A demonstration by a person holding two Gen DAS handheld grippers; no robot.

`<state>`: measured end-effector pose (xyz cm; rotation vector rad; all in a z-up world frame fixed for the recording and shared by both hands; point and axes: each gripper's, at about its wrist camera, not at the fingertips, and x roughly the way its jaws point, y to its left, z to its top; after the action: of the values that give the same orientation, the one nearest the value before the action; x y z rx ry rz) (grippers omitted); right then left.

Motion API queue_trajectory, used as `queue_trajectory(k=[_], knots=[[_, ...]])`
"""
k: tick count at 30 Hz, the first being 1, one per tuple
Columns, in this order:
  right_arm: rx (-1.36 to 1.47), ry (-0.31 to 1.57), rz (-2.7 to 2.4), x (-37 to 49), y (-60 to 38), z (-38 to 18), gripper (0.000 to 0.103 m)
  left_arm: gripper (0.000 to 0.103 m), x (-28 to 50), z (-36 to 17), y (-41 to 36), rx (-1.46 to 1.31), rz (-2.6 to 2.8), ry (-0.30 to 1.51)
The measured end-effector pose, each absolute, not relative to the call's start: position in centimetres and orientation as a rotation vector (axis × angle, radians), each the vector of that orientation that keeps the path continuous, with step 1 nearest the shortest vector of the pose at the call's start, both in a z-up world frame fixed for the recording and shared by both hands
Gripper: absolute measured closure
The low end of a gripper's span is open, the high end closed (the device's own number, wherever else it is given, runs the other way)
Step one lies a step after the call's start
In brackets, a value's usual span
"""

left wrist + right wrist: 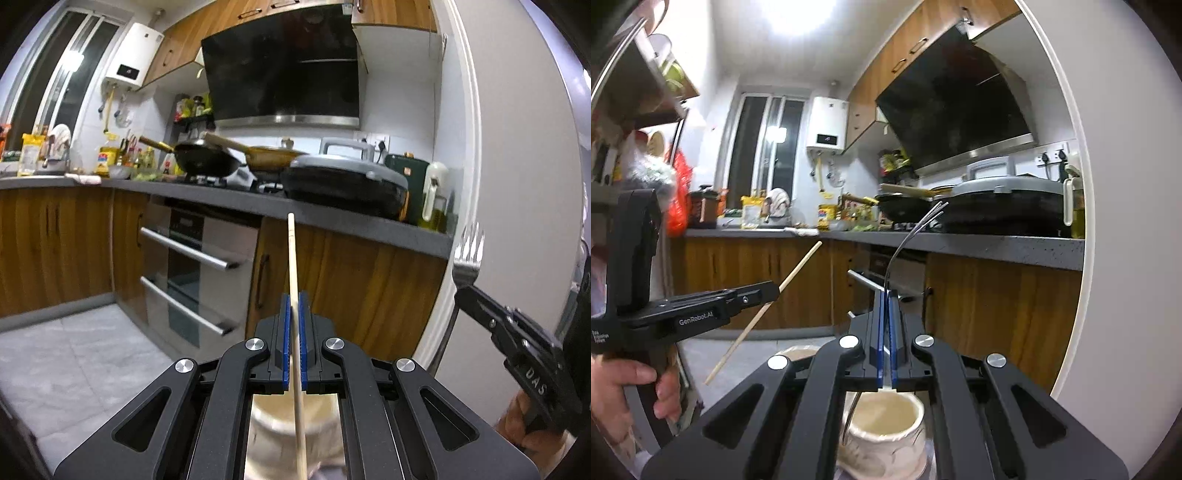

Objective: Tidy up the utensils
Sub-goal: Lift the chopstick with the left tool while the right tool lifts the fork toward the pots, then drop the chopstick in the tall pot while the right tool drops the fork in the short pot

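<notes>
Between the blue pads of the left black two-finger gripper a single pale wooden chopstick is clamped, the jaws closed down to the stick's width. The chopstick runs forward and up past the fingertips and back under the gripper body, where its lower end is cut off by the frame edge in the left wrist view. Seen from the right wrist view, the same chopstick slants through the left gripper, on whose side the white lettering "GenRobot.AI" can be read.

Closed just as tightly, the right black two-finger gripper pinches the thin handle of a silver metal fork, whose tines curve up and away to the right. In the left wrist view the fork stands upright from the right gripper, whose body shows the letters "DAS".

Below the right gripper sits a cream ceramic cup with a faint, unreadable pattern; a thin metal piece leans against its rim, its upper part hidden.
</notes>
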<state>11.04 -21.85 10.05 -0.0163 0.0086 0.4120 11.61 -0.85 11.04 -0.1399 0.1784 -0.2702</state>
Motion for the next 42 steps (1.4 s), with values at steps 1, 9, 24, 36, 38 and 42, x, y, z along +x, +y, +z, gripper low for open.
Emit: queue_trajectory(k=[1, 9, 24, 36, 38, 42], knots=[[-0.010, 0.010, 0.408, 11.5, -21.8, 10.2, 0.101, 0.098, 12.2, 11.3, -1.2, -0.134, -0.270, 0.165], [0.038, 0.069, 0.351, 14.6, -21.9, 8.4, 0.101, 0.099, 16.1, 10.6, -3.8, -0.047, -0.200, 0.115], [-0.006, 0.185, 0.385, 15.9, -21.5, 5.1, 0.101, 0.098, 12.9, 6.5, -1.5, -0.076, -0.158, 0.188], [-0.070, 0.286, 0.405, 16.8, -20.0, 3.3, 0.101, 0.098, 11.5, 4.5, -0.3, -0.082, -0.153, 0.279], [-0.065, 0.297, 0.407, 16.8, -20.1, 3.3, 0.101, 0.098, 11.5, 4.3, -0.3, -0.081, -0.154, 0.286], [-0.059, 0.318, 0.402, 17.3, -20.2, 3.1, 0.101, 0.091, 11.1, 4.3, -0.4, -0.065, -0.135, 0.277]])
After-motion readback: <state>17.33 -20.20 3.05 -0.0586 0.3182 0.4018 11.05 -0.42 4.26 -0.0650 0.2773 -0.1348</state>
